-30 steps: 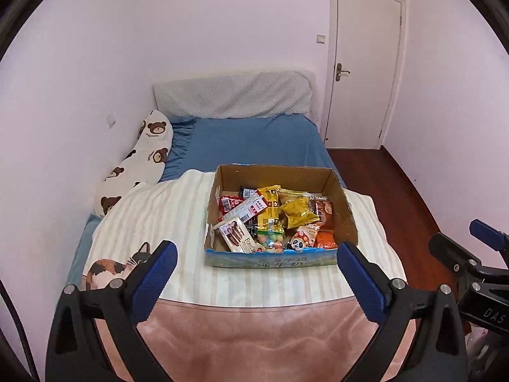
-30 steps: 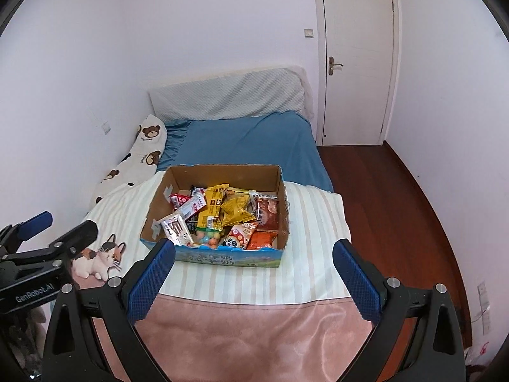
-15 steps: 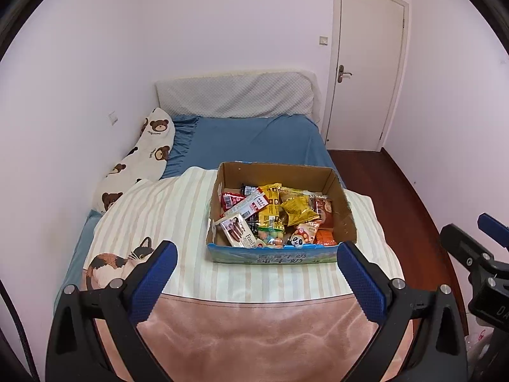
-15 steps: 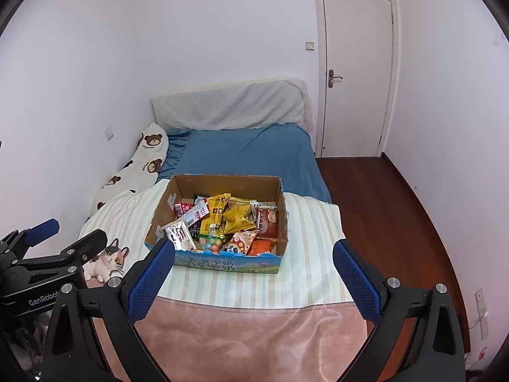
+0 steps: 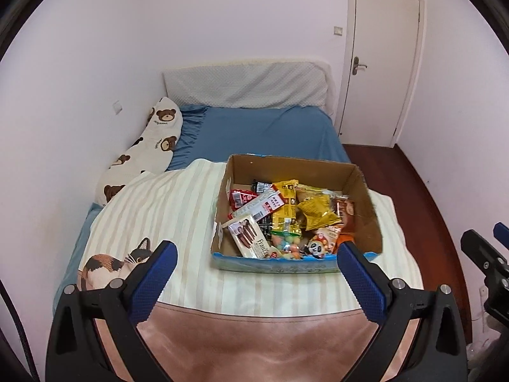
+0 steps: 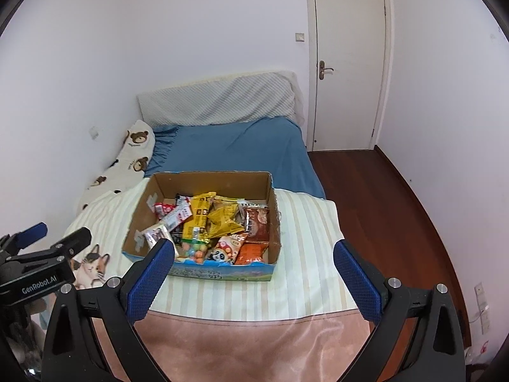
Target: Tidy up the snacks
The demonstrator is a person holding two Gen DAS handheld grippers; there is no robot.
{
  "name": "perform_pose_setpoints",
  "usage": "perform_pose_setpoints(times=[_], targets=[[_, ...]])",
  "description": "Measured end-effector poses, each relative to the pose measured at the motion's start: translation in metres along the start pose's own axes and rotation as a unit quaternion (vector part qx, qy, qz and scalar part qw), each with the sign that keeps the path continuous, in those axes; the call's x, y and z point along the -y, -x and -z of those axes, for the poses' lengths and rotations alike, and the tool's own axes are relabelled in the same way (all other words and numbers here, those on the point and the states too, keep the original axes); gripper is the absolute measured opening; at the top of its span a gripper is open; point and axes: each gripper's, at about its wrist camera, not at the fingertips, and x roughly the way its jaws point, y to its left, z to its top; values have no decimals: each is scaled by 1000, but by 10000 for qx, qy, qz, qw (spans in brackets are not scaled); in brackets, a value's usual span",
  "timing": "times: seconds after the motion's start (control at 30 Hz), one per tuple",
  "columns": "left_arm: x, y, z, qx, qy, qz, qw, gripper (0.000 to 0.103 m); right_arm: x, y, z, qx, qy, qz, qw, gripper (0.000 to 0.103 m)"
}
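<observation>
Snacks (image 5: 286, 219) fill a cardboard box (image 5: 362, 187) lying ahead of both hand-held grippers, left (image 5: 257, 281) and right (image 6: 254, 278), each spread wide and empty. The box rests on the striped blanket (image 5: 165, 210) near the bed's foot edge.

- I see pale walls (image 5: 222, 25) and a closed white door (image 5: 381, 63).
- Dark wooden floor (image 6: 397, 197).
- Bed (image 5: 261, 130), blue sheet, against the wall.
</observation>
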Motion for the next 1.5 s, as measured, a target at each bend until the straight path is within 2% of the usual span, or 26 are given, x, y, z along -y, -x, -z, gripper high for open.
perform_pose_setpoints(times=[0.17, 0.53, 1.5], targets=[[4, -25, -3, -108, -105, -164, 9998, 103, 0, -32, -1, -136, 59, 116, 9998, 102], [18, -66, 1, -485, -234, -164, 9984, 103, 3, -85, 10, -553, -28, 137, 9984, 102], [21, -69, 1, -540, -231, -134, 9982, 103, 2, -96, 8, -620, -68, 142, 9979, 102]])
